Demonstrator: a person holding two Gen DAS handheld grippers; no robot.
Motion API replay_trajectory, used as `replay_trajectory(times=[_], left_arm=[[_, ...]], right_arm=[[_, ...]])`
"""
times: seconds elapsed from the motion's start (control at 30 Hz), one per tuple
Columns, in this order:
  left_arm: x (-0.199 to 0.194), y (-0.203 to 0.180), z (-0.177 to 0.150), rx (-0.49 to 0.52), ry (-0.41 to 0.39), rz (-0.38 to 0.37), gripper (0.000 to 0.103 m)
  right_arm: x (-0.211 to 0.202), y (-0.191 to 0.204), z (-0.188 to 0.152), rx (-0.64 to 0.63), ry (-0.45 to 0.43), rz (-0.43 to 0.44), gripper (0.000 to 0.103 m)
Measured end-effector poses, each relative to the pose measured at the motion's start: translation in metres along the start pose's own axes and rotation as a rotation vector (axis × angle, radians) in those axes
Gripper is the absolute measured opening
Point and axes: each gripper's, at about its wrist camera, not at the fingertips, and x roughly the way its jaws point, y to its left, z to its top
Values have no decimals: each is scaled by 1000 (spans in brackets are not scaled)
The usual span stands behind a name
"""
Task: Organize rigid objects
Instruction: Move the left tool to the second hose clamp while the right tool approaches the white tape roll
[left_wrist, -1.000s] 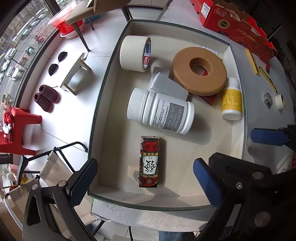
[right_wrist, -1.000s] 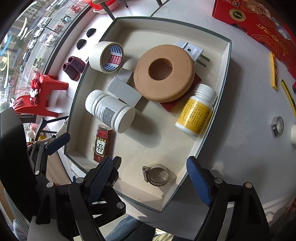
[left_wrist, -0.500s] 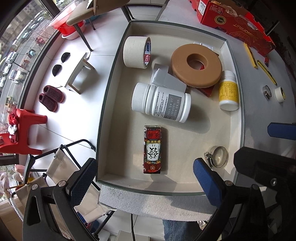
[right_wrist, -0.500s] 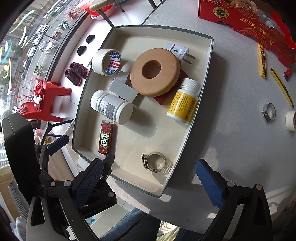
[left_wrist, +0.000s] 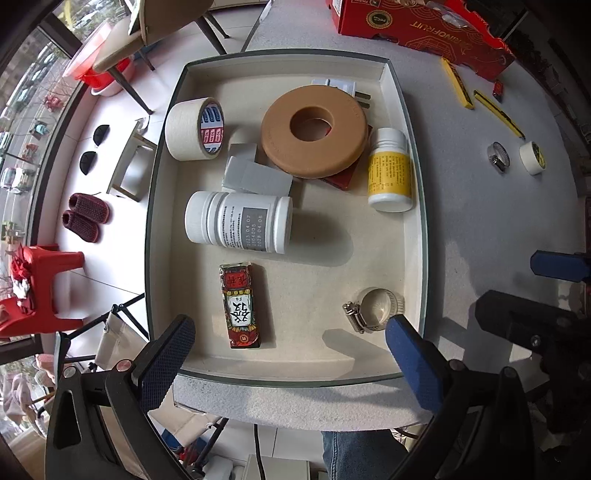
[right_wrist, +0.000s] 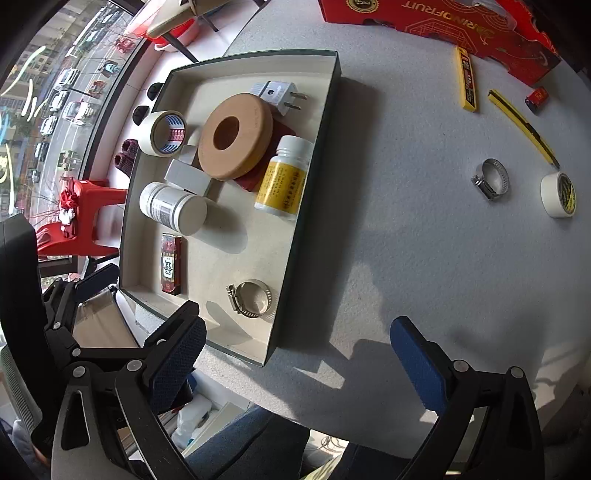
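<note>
Right hand-held gripper (right_wrist: 295, 350), released and empty, jaws just opened wide, above the counter (right_wrist: 406, 240); hose clamp (right_wrist: 252, 298) lies in the tray (right_wrist: 295, 229) just beyond its left finger.

The counter (right_wrist: 406, 221) looks like rough, speckled grey stone. The tray (left_wrist: 415, 236) has a matt cream lining, faintly grainy. At its five o'clock corner lies a shiny metal hose clamp (left_wrist: 373, 308). The big white bottle (left_wrist: 238, 223) is smooth glossy plastic with a paper label; the tan ring (left_wrist: 314, 134) looks matt and rubbery; the tape roll (left_wrist: 190, 129) is dull crepe paper.
</note>
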Motion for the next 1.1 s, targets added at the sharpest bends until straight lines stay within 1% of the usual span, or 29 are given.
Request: replay_trajectory(times=[0.17, 0.27, 0.4, 0.43, 0.57, 0.63, 0.77, 0.87, 0.93, 1.03, 1.07, 1.1], left_arm=[[-14, -71, 26, 143, -20, -61, 103], [-17, -121, 44, 202, -28, -86, 103], [-8, -180, 70, 258, -42, -69, 103], [-4, -195, 78, 263, -46, -61, 103], [20, -228, 110, 257, -53, -19, 103], [32, -239, 124, 255, -59, 12, 103], [51, -252, 145, 252, -70, 54, 103], [62, -250, 156, 218, -72, 62, 103], [63, -248, 161, 205, -94, 43, 103], [64, -249, 166, 214, -113, 34, 103], [64, -250, 168, 212, -114, 29, 103], [65, -250, 169, 204, -114, 17, 103]], right_arm=[[-7, -91, -21, 253, -34, -33, 101], [-14, -140, -33, 374, -71, -54, 101], [-26, -192, -35, 478, -122, -69, 101], [-29, -202, -31, 484, -133, -68, 101], [-43, -229, -6, 471, -192, -89, 100], [-48, -238, 11, 455, -218, -71, 100], [-49, -245, 52, 381, -238, -95, 100], [-43, -247, 75, 358, -229, -97, 100], [-36, -249, 88, 348, -213, -94, 100], [-25, -251, 102, 323, -196, -95, 100], [-22, -251, 107, 311, -193, -100, 100], [-19, -249, 111, 298, -190, -101, 97]])
